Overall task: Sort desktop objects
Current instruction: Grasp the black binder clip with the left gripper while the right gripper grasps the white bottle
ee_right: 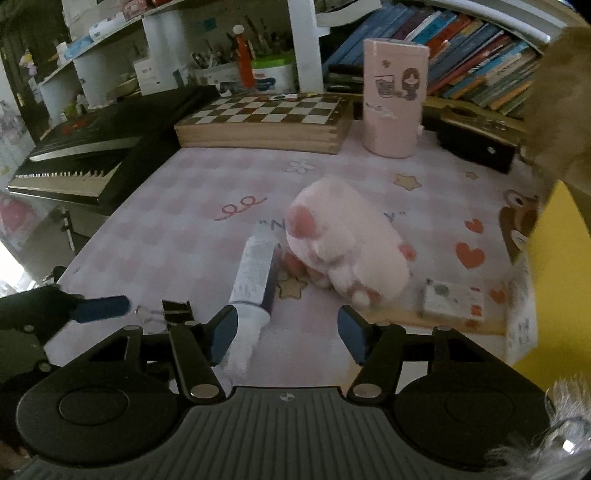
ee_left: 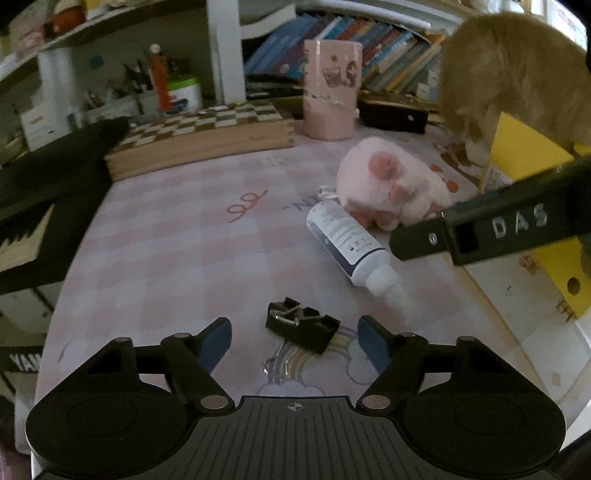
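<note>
Nearest, the left hand-held gripper [ee_left: 294, 341] stands with jaws apart, the black binder clip [ee_left: 301, 328] between them, untouched. Just beyond the clip, the white tube [ee_right: 255, 273] lies beside the right hand-held gripper [ee_right: 288, 330], also apart. Light, probably squashy; grip mid-body.

Room's dim, daylight glaring in at far left edge of right-wrist view; soft shadows. Fisheye bends shelves [ee_left: 110, 26] w/ dark corners. Motion blur smears plush paw [ee_right: 347, 240] ahead of claw, tube [ee_right: 255, 273] too
</note>
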A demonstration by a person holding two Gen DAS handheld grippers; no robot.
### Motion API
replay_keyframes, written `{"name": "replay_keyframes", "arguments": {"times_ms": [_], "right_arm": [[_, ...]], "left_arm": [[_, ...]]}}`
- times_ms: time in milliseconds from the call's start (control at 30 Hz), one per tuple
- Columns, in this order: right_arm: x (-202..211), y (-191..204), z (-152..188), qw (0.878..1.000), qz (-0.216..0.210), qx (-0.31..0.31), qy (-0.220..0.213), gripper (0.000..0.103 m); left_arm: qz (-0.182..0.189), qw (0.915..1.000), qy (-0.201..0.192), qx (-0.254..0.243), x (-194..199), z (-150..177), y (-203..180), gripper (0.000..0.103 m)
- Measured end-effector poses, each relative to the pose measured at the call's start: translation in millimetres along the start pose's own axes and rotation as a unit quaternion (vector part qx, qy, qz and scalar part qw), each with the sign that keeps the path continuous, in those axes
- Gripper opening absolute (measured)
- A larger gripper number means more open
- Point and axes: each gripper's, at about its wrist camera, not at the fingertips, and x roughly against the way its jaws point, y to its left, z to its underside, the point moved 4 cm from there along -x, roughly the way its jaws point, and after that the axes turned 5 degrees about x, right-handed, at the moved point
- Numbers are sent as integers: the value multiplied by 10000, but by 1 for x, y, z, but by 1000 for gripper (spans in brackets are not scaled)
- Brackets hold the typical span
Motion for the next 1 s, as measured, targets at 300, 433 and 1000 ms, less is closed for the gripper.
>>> {"name": "replay_keyframes", "arguments": {"times_ms": [300, 433, 1000], "right_arm": [[-20, -3, -12, 9996, -214, 69, 158, 59], [-29, -1, -15, 9992, -308, 109, 232, 59], [-67, 28, -20, 9955, -259, 807, 425, 44]], "left_arm": [[393, 9988, -37, -293, -11, -3, 1, 52], [428, 9983, -30, -384, -10, -3, -3, 45], [-262, 9947, -312, 948, 29, -1, 32, 44]]}}
